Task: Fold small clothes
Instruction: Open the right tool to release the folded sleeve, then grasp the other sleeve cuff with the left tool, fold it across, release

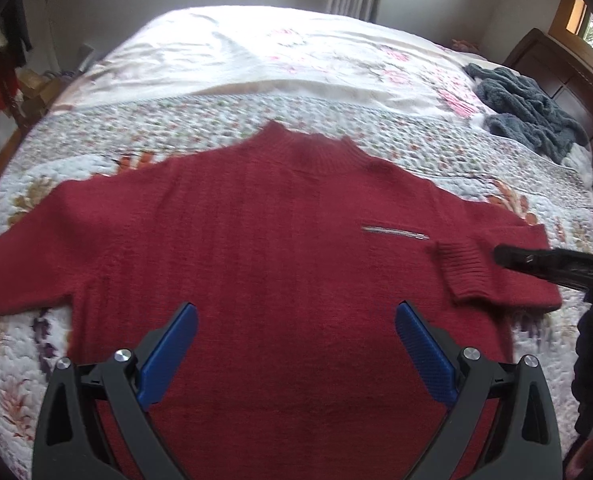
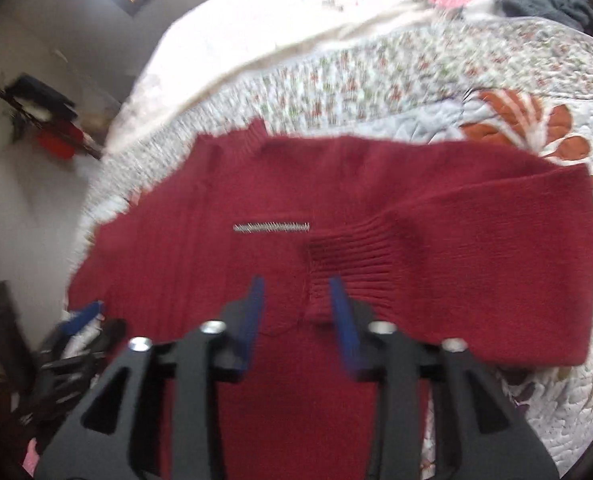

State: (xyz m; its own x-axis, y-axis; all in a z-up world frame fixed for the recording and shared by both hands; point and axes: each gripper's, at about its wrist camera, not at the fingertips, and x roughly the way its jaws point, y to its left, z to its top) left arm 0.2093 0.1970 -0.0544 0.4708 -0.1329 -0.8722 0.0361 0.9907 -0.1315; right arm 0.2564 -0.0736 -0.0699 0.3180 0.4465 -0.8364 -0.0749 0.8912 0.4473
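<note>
my right gripper (image 2: 296,292) has its jaws parted with nothing between them, the blue pads (image 2: 256,304) standing either side of the ribbed cuff (image 2: 352,256) of the folded-in right sleeve (image 2: 496,224), and that cuff is what i judge the next move hangs on: it lies just ahead of the right tips and a little to their right, its ribs running back toward me. my left gripper (image 1: 296,344) is spread wide and empty, hovering over the lower middle of the red sweater (image 1: 236,240), well apart from either sleeve. the sweater lies flat on the floral quilt (image 1: 56,360) with its collar (image 1: 308,144) away from me and its long axis running from me toward the head of the bed; the left sleeve (image 1: 28,264) is stretched out sideways, unfolded, and it is the left gripper that sits nearer to it. a short metal zip (image 2: 270,227) lies just beyond the cuff. the hem is hidden beneath both grippers, the right view is smeared by motion, and i cannot tell whether the right tips touch the knit. a grey garment (image 1: 532,112) lies far off toward the headboard.
</note>
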